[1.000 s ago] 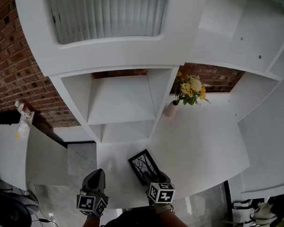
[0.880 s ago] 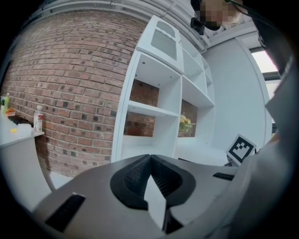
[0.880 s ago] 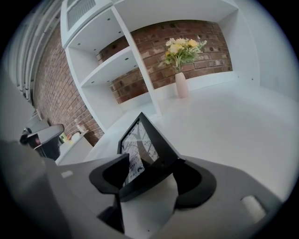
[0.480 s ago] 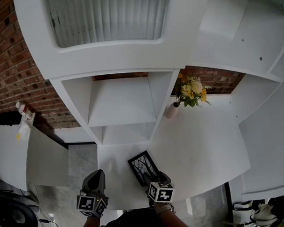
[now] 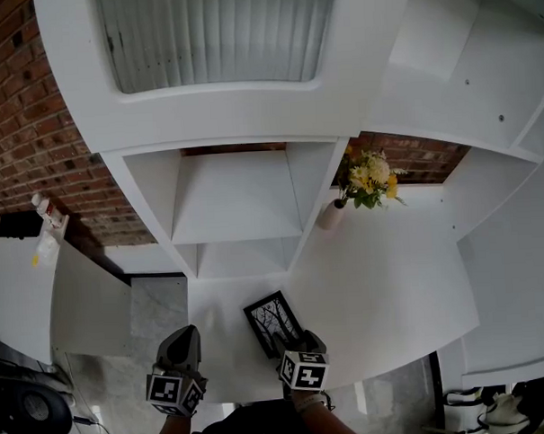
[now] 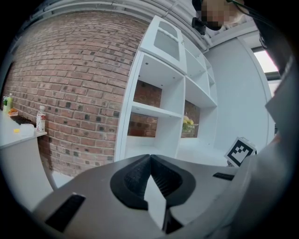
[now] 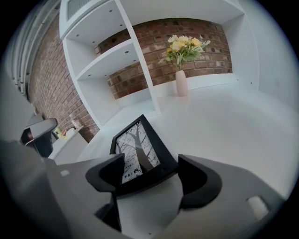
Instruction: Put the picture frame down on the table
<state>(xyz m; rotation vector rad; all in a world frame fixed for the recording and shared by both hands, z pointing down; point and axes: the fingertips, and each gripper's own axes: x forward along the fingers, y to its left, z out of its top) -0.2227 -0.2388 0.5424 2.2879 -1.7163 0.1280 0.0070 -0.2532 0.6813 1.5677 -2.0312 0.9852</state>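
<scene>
Two grippers | frame (image 7: pixel 138 151): resting on bench (image 5: pixel 383 279), long axis running straight away from right gripper (image 7: pixel 152 170) | right gripper: jaws have just been opening, now released, astride frame's near edge | left gripper (image 6: pixel 150 158): jaws clenched, empty, left of frame, farther off

The head view looks steeply down on the table (image 5: pixel 392 278), with the left gripper (image 5: pixel 185 332) and right gripper (image 5: pixel 289 339) at the frame's lower edge. Each gripper view rides close behind its jaws, facing the shelves (image 5: pixel 235 204). All three views show the flowers (image 5: pixel 369 176).
</scene>
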